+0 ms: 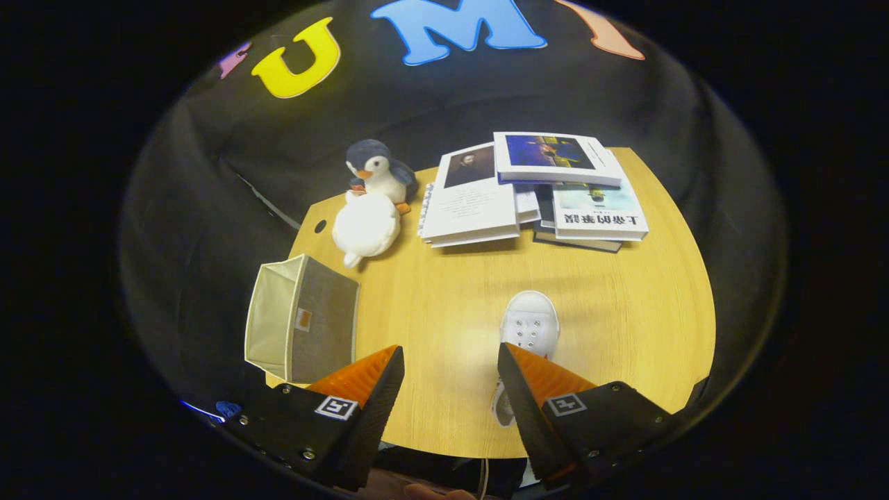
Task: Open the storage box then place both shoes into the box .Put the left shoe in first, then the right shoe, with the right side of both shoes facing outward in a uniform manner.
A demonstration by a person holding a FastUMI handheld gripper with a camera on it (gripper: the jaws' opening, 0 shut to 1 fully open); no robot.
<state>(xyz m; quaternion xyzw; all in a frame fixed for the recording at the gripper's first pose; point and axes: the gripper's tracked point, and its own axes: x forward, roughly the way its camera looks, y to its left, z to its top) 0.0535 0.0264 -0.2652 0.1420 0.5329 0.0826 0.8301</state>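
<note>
Here, with the gripper (450, 378) held wide open and empty, the white shoe (530, 325), partly hidden behind the lower-right finger, is best approached squarely, while the storage box (300, 321) is kept lower left.

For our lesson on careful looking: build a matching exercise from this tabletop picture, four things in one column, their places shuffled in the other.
Things:
1. storage box
2. white shoe
3. penguin toy
4. books

Places:
A. behind the white plush
B. far side of the table
C. partly behind the right finger of the open gripper
D. beyond the left finger, at the table's edge

Pairs: 1-D, 2-C, 3-A, 4-B
</note>
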